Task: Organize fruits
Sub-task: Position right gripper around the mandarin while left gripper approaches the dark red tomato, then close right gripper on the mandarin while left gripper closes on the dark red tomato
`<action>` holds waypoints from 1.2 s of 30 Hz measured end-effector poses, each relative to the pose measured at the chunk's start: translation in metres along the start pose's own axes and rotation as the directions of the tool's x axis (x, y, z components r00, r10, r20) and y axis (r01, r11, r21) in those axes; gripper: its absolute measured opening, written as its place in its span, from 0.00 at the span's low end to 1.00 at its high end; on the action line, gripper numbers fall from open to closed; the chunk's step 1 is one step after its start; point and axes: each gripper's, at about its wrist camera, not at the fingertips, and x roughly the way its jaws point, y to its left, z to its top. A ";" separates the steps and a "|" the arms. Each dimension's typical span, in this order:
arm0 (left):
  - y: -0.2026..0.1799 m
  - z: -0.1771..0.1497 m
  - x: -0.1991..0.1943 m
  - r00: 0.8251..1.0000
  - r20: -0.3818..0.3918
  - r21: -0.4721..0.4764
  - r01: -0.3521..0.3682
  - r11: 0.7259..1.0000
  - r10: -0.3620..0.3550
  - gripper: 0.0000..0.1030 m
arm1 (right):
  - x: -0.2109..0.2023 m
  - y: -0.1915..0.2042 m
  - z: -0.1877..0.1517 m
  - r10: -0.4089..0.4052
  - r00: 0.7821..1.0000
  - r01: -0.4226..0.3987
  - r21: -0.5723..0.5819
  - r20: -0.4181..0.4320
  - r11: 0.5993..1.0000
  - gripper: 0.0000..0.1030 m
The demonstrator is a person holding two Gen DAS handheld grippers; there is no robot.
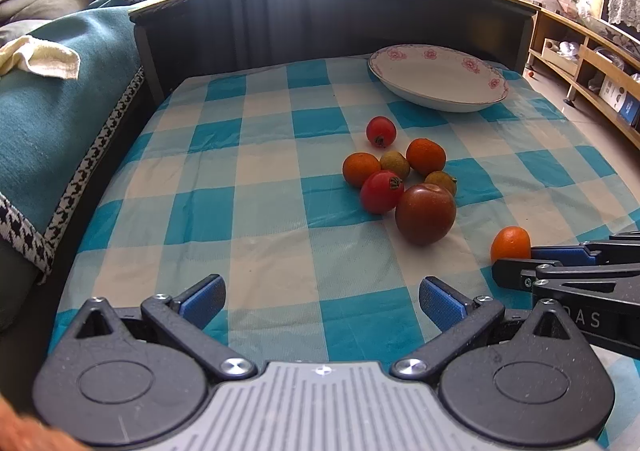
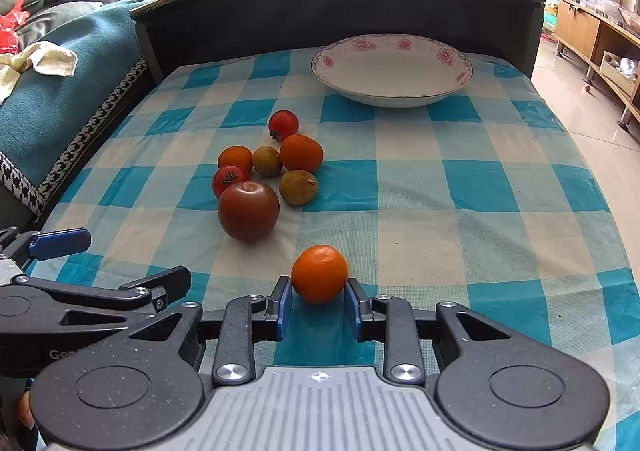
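Observation:
My right gripper (image 2: 318,305) is shut on a small orange mandarin (image 2: 319,279), its blue pads (image 2: 285,307) pressing both sides, low over the checked tablecloth (image 2: 420,191). The left wrist view shows that mandarin (image 1: 511,245) at the right gripper (image 1: 516,258). To the mandarin's far left lies a fruit cluster: a dark red apple (image 2: 248,211), two tomatoes (image 2: 283,125), two more mandarins (image 2: 301,153) and two brownish fruits (image 2: 298,187). A white flowered plate (image 2: 392,67) stands empty at the back. My left gripper (image 1: 320,287) is open and holds nothing, short of the apple (image 1: 425,214).
A dark headboard-like panel (image 2: 340,7) walls the far edge. A teal blanket (image 1: 60,119) with a cream cloth lies off the left side. Wooden shelving (image 1: 592,67) and tiled floor (image 2: 576,107) are to the right. The left gripper (image 2: 138,257) sits close beside the right one.

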 end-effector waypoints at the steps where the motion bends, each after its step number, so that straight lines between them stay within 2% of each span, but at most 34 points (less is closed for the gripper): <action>1: -0.001 0.001 0.001 1.000 0.005 0.005 -0.001 1.000 0.001 1.00 | 0.000 -0.001 0.000 0.002 1.000 -0.002 0.002 -0.001 1.000 0.22; 21: -0.008 0.012 0.013 0.998 0.057 0.043 0.021 0.999 -0.024 1.00 | -0.001 -0.016 0.001 0.020 1.000 -0.018 0.088 -0.020 0.996 0.22; 28: -0.017 0.019 0.019 0.994 0.052 0.053 0.092 0.994 -0.095 1.00 | -0.007 -0.025 0.002 0.030 0.999 -0.028 0.132 -0.011 0.991 0.22; 36: -0.028 0.026 0.032 0.986 0.017 0.075 0.164 0.984 -0.166 0.81 | -0.005 -0.028 0.000 0.046 0.999 -0.043 0.153 -0.019 0.987 0.22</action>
